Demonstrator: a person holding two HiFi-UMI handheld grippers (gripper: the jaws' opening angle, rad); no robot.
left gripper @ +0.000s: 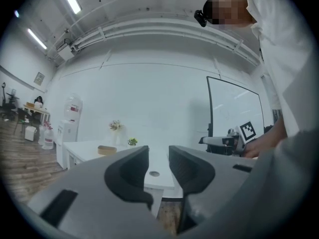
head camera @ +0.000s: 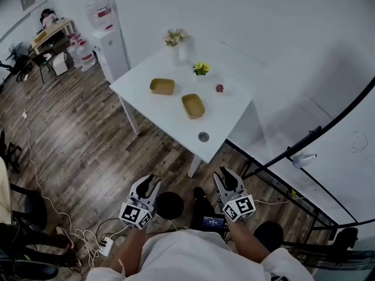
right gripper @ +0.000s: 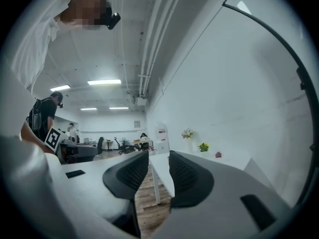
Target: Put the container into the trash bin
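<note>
Containers: two tan shallow ones, both on the white table (head camera: 225, 119) and well ahead of both sets of jaws. The near container (head camera: 193, 106) lies roughly on the line between the two grippers. The far container (head camera: 162, 86) sits beyond it, off toward the left jaws' side (it's the one that shows in the left gripper view, left of the gap). Nothing touches either one.

Left gripper (head camera: 151, 183): jaws released, gap clear, only the table edge visible through it. Right gripper (head camera: 227, 175): same, jaws apart and empty, with floor and a table leg showing through the gap. Both point level at the table.

Also on the table: a flower vase (head camera: 176, 40) and a yellow plant (head camera: 201, 68) past the containers, and a grey disc (head camera: 203, 137) on the corner closest to the jaws.

Bin: not positively identified. A dark round thing (head camera: 169, 205) sits on the floor just behind and between the grippers (could be the bin, can't tell).

Progress, as I judge it: nothing done yet. Left to do: close on the table, pick a container, grasp, lift, carry to the bin, drop.
</note>
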